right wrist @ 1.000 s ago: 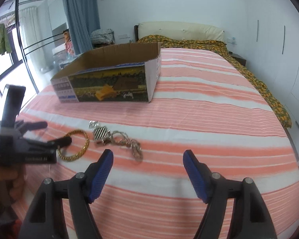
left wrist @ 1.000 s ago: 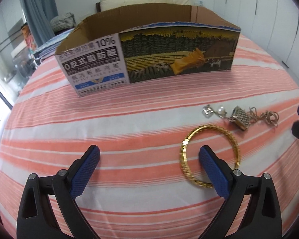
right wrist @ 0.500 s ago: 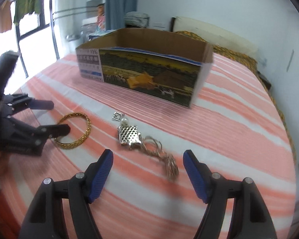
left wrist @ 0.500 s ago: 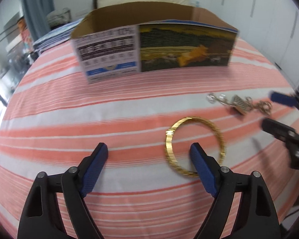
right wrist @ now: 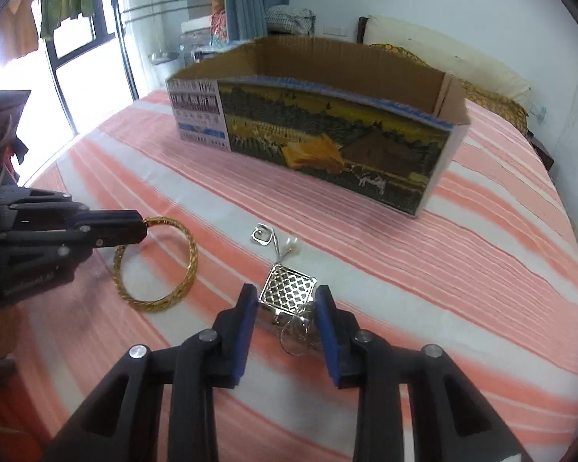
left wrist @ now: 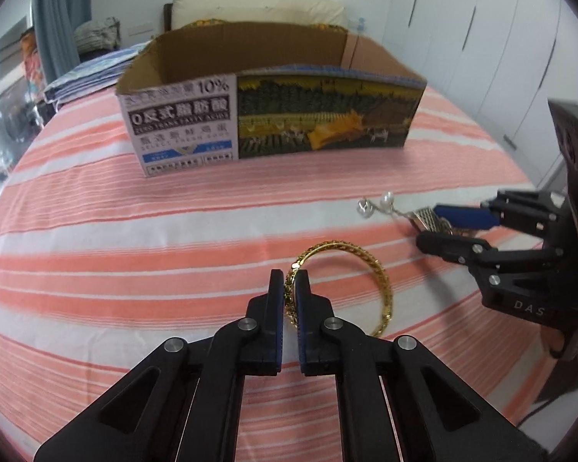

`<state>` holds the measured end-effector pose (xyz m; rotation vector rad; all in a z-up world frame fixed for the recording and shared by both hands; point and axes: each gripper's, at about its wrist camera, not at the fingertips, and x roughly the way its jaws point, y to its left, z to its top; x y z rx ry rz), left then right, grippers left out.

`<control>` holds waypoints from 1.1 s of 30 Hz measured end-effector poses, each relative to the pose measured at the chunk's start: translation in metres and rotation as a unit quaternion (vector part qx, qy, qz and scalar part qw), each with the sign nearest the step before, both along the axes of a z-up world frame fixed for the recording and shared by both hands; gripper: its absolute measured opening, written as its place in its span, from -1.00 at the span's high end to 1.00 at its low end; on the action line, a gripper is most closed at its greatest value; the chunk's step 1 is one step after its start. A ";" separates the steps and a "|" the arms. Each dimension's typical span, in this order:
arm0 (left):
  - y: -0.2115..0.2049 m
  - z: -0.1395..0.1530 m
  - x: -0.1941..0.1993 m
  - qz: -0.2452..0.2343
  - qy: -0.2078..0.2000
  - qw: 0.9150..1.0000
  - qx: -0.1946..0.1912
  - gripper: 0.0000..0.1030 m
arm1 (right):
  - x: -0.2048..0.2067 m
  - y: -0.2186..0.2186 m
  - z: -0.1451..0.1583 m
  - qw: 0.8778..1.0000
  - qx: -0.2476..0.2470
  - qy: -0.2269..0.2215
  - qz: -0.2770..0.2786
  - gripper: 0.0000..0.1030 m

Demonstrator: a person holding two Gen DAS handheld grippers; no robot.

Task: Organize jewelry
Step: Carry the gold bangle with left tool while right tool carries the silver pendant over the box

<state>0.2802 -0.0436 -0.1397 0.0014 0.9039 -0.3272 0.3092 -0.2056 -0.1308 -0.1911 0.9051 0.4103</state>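
"What does the cardboard box say?"

"Its white end panel has a big '10%' at the top. Under that, white letters on a dark strip say 'ZERO TRANS FATTY ACIDS.' There is Chinese writing too."

"Anything else?"

"The right hand-held gripper has 'DAS' on its black body. The rest is too blurry."

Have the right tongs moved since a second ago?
Yes: in the left wrist view the right tongs came leftward to the mesh pendant, jaws just closing with it between them.
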 end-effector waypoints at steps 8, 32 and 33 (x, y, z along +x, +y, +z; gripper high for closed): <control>0.026 0.039 -0.004 0.010 -0.026 0.999 -0.044 0.93 | -0.025 -0.021 0.043 0.997 0.066 -0.028 -0.025 0.38; 0.024 0.079 -0.009 0.028 -0.086 0.996 0.021 0.92 | -0.048 -0.033 0.099 0.992 0.095 -0.066 -0.047 0.38; 0.025 0.081 -0.008 0.026 -0.086 0.996 0.019 0.92 | -0.045 -0.033 0.100 0.992 0.098 -0.066 -0.048 0.38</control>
